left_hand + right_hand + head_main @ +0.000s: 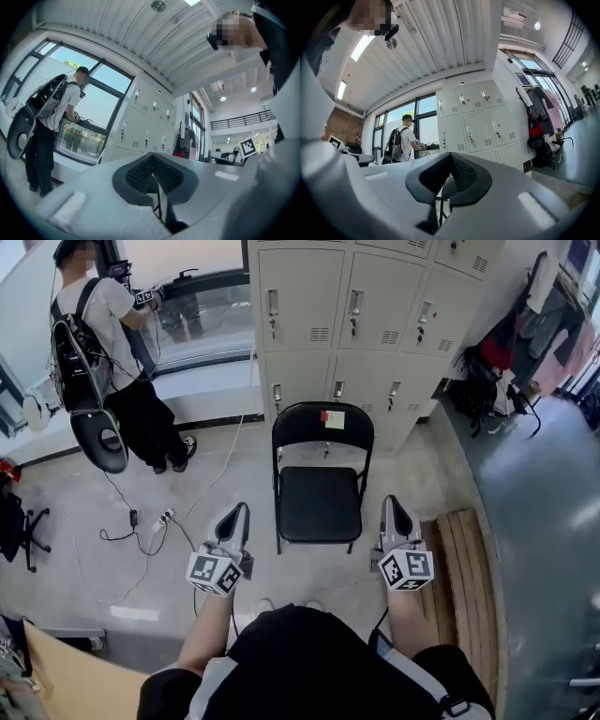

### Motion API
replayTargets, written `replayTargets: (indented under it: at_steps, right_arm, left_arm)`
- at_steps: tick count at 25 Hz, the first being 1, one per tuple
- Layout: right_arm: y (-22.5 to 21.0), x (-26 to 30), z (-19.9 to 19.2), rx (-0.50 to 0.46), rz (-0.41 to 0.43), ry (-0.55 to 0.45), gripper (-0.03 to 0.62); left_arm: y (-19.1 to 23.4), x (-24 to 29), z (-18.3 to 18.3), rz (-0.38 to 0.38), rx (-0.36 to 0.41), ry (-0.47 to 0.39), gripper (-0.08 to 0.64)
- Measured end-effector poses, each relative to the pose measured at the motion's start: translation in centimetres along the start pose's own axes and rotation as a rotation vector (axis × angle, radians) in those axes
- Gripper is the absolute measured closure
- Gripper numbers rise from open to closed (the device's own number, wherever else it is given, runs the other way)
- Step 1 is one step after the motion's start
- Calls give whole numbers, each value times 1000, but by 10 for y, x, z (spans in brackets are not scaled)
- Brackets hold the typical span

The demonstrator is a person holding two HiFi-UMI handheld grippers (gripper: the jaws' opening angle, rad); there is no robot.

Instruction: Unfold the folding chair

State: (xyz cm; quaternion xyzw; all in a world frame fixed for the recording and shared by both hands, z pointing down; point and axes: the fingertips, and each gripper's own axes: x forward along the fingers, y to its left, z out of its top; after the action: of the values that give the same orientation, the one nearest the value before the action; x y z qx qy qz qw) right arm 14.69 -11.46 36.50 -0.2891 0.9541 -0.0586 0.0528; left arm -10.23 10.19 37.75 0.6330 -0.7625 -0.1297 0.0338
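- Folding chair [319,486] stands opened out on the floor [216,474], backrest towards the lockers [375,315].
- Left tool [238,517] is clenched on nothing, just off the chair's left side.
- Right tool [392,512] is also clenched and empty, just off its right side.

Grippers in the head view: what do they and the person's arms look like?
The left gripper and right gripper are matching pale grey tapered shells, and their jaws carry black ribbed pads. Each bears a white cube with black square markers. The forearms are bare below short light sleeves.
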Motion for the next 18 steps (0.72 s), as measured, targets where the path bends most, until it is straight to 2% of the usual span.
replayTargets:
  at_steps: [2,4,10,18]
  right_arm:
    - [11,4,-4,7,-4,11,588]
    - [24,8,-8,-5,3,22,588]
    - [51,18,-16,-36,25,49,588]
    - [65,18,-14,-52,37,59,588]
  left_arm:
    - [1,-6,3,-27,-13,-8,559]
    - [6,-13,4,-47,17,2,560]
    - [30,-21,11,-26,31,-4,560]
    - [36,-32,24,-24,28,-38,560]
